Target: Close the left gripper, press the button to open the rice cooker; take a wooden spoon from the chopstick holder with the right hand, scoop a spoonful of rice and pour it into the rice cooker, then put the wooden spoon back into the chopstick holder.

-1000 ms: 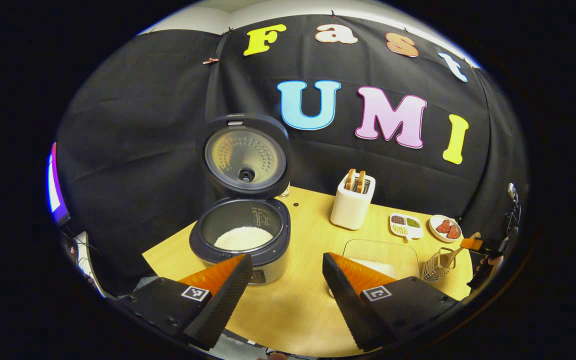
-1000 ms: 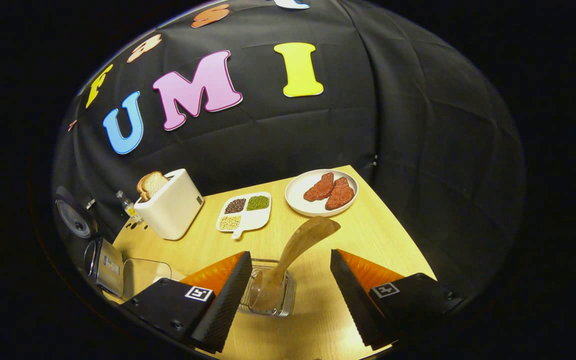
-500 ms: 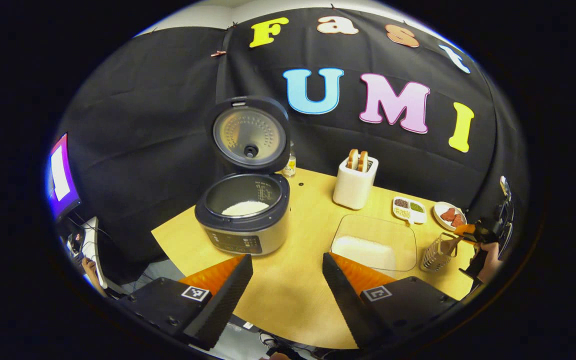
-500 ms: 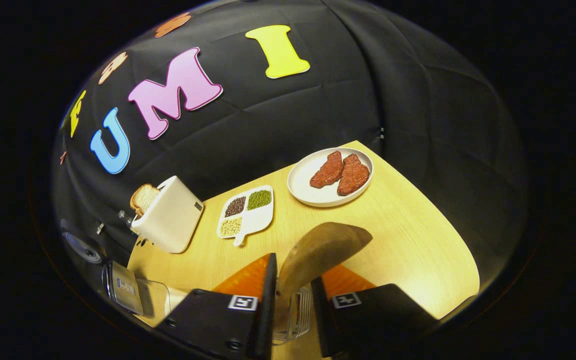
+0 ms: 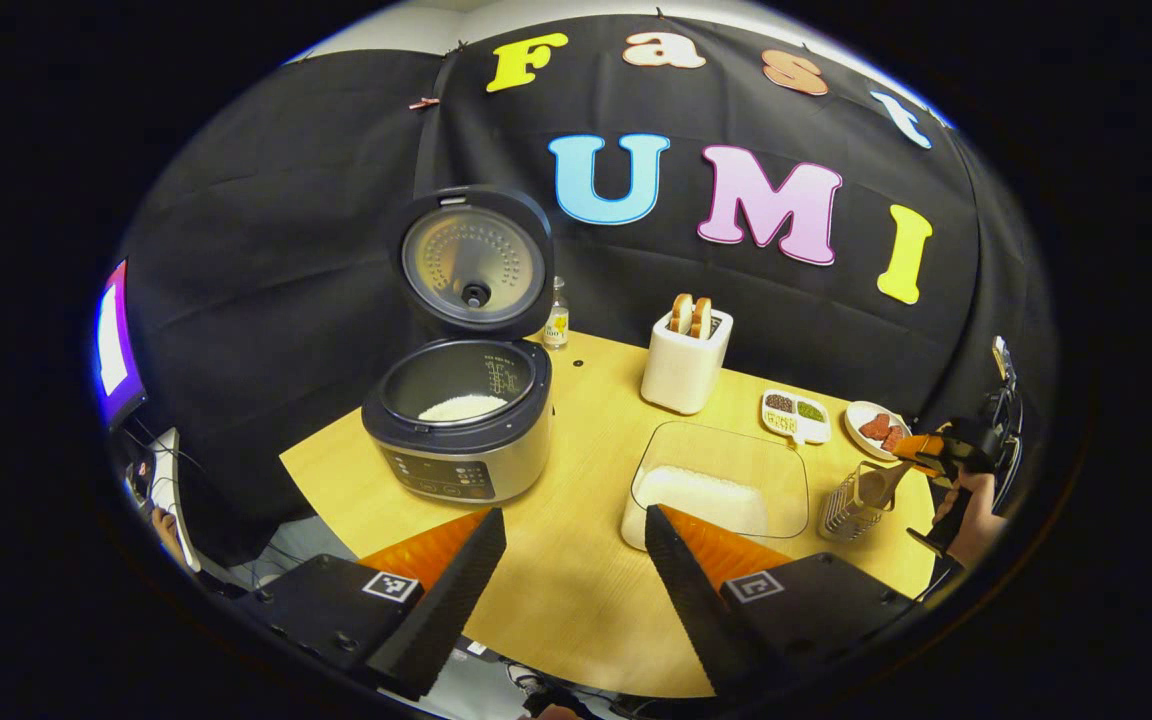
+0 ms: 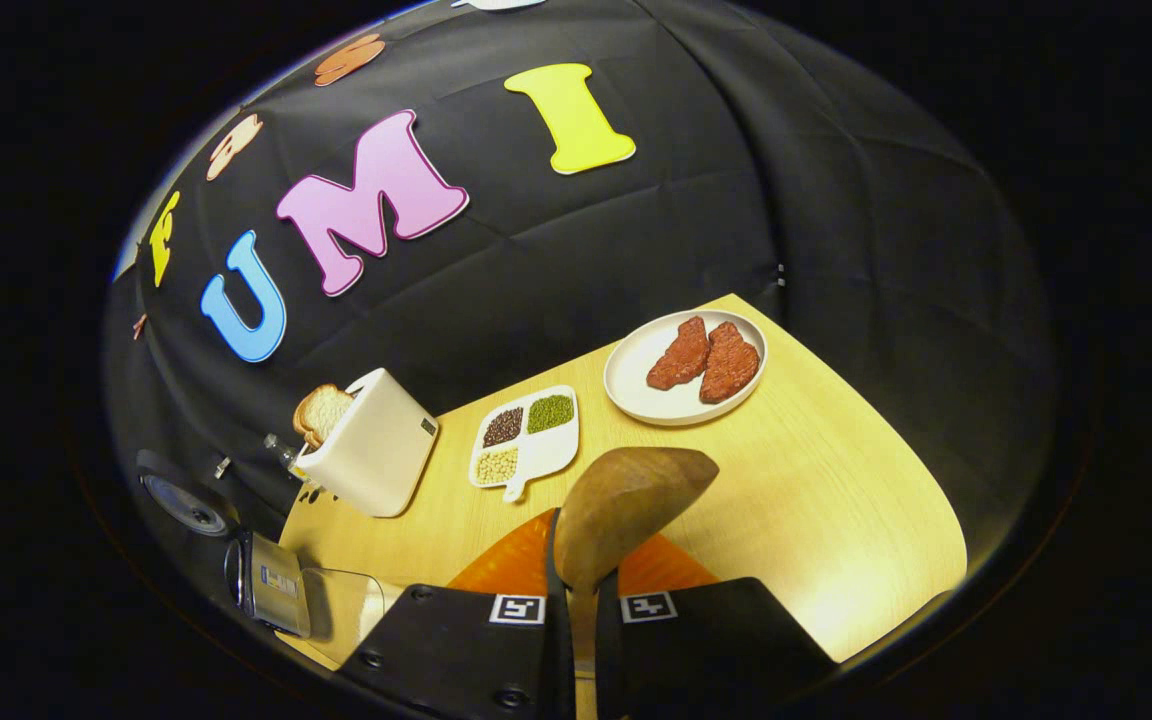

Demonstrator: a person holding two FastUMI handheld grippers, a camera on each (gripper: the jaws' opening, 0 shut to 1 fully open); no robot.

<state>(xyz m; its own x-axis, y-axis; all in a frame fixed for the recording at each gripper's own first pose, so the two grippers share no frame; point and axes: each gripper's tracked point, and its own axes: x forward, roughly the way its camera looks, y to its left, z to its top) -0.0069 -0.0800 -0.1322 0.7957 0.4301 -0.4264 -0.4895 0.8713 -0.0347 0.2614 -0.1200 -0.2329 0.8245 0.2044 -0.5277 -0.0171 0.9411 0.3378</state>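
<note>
The rice cooker [image 5: 456, 435] stands on the table with its lid [image 5: 471, 265] raised and white rice in the pot. My left gripper [image 5: 571, 560] hovers open and holds nothing, in front of the cooker and above the table's near edge. To its right a glass container of rice [image 5: 721, 485] lies beside the wire chopstick holder [image 5: 851, 505]. In the right gripper view my right gripper [image 6: 576, 565] is shut on the wooden spoon [image 6: 626, 495], whose broad end points up past the fingertips. The left gripper view shows that gripper [image 5: 926, 450] above the holder, held by a hand [image 5: 971, 510].
A white toaster [image 6: 371, 455] with bread, a divided dish of beans [image 6: 526, 440] and a plate of meat [image 6: 686, 365] stand along the back of the wooden table [image 6: 816, 500]. A small bottle [image 5: 556, 320] stands behind the cooker. A lit screen [image 5: 111, 340] is at far left.
My right gripper has gone from open around the spoon to shut on it. My left gripper has drawn back from the cooker, still open.
</note>
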